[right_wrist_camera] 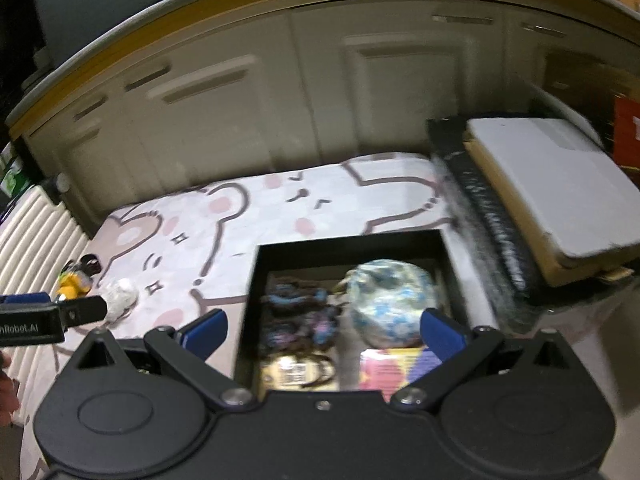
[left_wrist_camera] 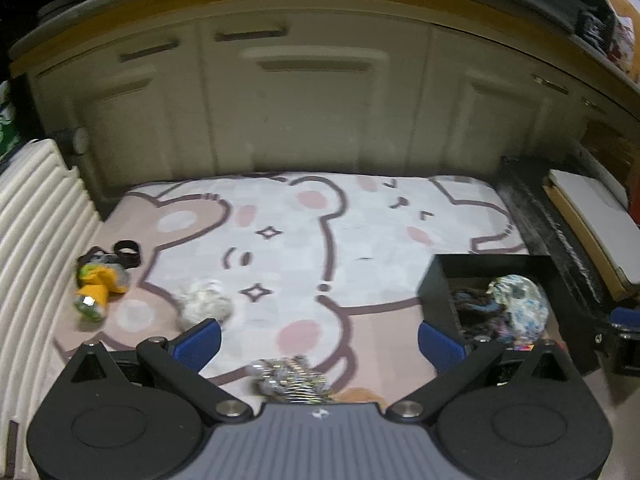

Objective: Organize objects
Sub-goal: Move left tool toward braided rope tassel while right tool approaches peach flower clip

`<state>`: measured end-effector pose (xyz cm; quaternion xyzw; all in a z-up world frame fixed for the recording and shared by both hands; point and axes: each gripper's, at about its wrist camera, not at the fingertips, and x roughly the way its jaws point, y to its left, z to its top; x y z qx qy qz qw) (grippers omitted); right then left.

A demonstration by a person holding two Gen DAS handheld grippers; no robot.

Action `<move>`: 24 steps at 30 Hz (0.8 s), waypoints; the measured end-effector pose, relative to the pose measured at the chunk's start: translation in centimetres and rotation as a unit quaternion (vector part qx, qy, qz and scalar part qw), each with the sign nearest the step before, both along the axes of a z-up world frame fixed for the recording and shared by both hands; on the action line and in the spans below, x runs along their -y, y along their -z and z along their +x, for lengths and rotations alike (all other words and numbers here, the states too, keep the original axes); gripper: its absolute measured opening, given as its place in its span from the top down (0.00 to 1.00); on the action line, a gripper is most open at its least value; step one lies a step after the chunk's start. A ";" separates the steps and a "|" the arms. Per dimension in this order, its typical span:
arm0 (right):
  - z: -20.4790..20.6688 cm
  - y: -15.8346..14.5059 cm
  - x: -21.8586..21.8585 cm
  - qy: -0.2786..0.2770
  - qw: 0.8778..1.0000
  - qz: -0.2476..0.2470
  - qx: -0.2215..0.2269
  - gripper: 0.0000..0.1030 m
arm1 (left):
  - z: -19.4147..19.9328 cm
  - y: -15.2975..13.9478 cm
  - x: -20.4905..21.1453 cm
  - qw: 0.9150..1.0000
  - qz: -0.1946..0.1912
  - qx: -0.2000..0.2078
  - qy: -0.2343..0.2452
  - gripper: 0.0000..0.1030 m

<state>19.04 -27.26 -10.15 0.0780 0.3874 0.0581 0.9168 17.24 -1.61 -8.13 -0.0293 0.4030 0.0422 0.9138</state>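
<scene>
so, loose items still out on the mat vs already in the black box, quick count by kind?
On the mat:
White scrunchie: 1
Yellow-green bundle: 1
Black bands: 1 cluster
Metallic clip pile: 1
In the black box:
Floral round item: 1
Dark hair ties: count unclear
Carded packs: 2
Total: 7 plus ties

Both fisheye views are dim and motion-blurred, edges bowing into dark corners; the light perhaps comes from overhead.
</scene>
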 end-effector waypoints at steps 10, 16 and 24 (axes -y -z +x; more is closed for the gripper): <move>0.5 -0.3 -4.3 -0.057 0.998 0.006 0.003 0.00 | -1.2 -0.7 -3.7 0.999 0.011 0.011 -0.034 0.00; 0.7 -0.3 -6.1 -0.087 0.996 0.000 0.007 0.08 | -1.2 0.0 -4.8 0.999 0.013 0.000 -0.041 0.00; 1.1 0.8 -8.8 -0.168 0.986 -0.007 -0.012 0.20 | 0.2 2.4 -5.1 0.997 -0.010 -0.050 -0.049 0.00</move>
